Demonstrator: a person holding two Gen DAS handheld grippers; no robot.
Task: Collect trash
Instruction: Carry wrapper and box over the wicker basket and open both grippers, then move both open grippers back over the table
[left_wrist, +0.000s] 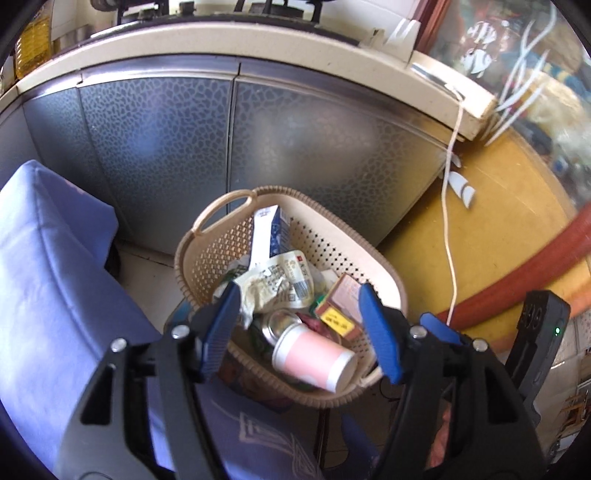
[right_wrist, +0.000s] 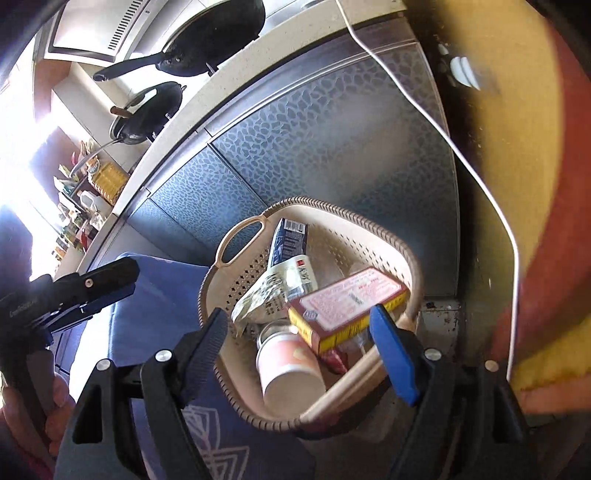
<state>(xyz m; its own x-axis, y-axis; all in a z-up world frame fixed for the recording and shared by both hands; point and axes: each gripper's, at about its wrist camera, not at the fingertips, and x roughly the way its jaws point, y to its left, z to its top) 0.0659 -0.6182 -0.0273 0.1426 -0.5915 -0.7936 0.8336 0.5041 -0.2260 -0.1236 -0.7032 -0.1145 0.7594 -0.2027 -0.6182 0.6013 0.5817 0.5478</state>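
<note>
Nearest the lens, the left gripper (left_wrist: 299, 325) hangs with its two blue fingers (left_wrist: 380, 332) spread apart and nothing pressed between them; through the gap lies the pink paper cup (left_wrist: 314, 356), on its side at the near end of the beige basket (left_wrist: 384, 269).

The basket holds the trash: the cup, a metal can (left_wrist: 279, 325) just behind it, a crumpled white wrapper (left_wrist: 275, 282) toward twelve o'clock, a blue-and-white carton (left_wrist: 275, 230) leaning on the far wall, and a pink-and-yellow box (left_wrist: 341, 308) at about two o'clock from the cup.

In the right wrist view the right gripper (right_wrist: 299, 328) also stands wide, gripping nothing, and the same box (right_wrist: 347, 306) lies between its fingers, closer to the blue one at three o'clock. A pale wooden stick (right_wrist: 347, 384) slants across the near rim.

The basket seems to rest on a blue cushion (left_wrist: 55, 280) before the grey cabinet doors (left_wrist: 159, 147), its near edge overhanging. My worry: a nudge on that rim from either finger could tip the load onto the floor. The box sits high on the heap and could slide off. A white cord (left_wrist: 448, 236) dangles at three o'clock and might snag an arm.
</note>
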